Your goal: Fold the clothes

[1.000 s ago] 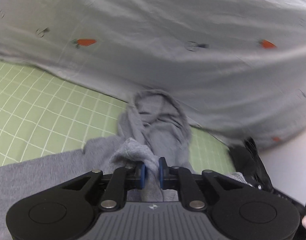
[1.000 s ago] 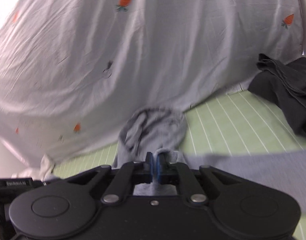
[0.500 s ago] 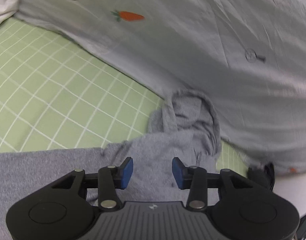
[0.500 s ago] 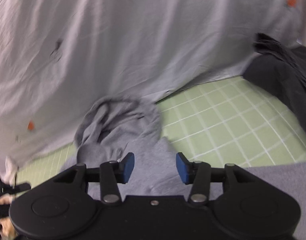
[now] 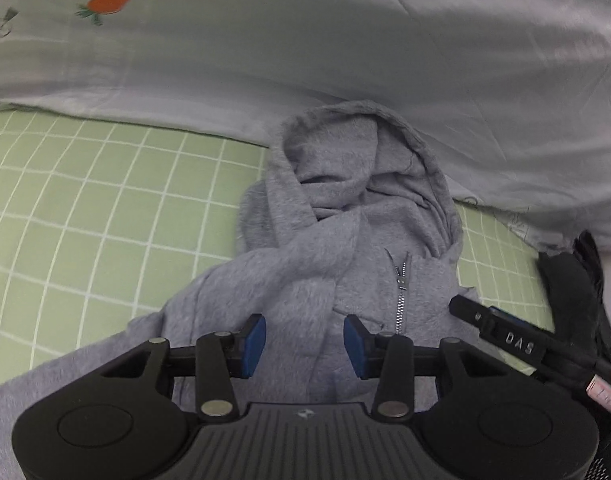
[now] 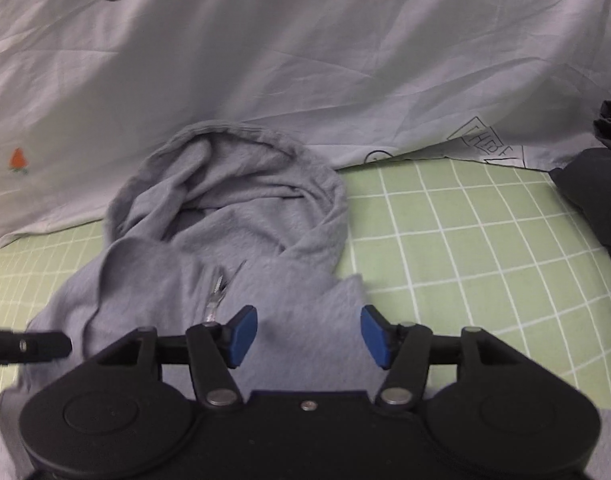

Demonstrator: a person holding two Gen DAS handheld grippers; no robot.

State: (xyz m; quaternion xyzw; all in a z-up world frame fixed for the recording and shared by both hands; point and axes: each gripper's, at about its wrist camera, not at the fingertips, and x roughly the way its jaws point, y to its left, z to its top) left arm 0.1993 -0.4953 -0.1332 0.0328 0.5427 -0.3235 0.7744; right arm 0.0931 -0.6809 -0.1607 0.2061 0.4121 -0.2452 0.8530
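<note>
Item one: grey zip hoodie [image 5: 337, 264], lying on the green checked sheet [image 5: 85, 208] in front of you. Its hood [image 5: 357, 168] is crumpled at the far end and touches the edge of the pale carrot-print quilt [image 5: 345, 60]. The metal zipper [image 5: 401, 280] sits just below the hood, its top slightly parted.

Item two: your left gripper [image 5: 304, 341]. Its blue pads [image 5: 252, 340] stand moderately apart above the hoodie's chest. Its jaws have just been opening, and no cloth is pinched between them.

Item three: your right gripper [image 6: 308, 336]. It is also parted, a little wider, over the hoodie's shoulder. Its jaws have just been opening, and the pads [image 6: 241, 336] press on nothing.

Item four: dark garment [image 6: 597, 196], piled at the right edge of the sheet, well apart from the hoodie.

Item five: one black finger [image 6: 25, 347] of the left gripper, seen at the left of the right wrist view.

Containers: no bin, basket or drawer shows in either view.
</note>
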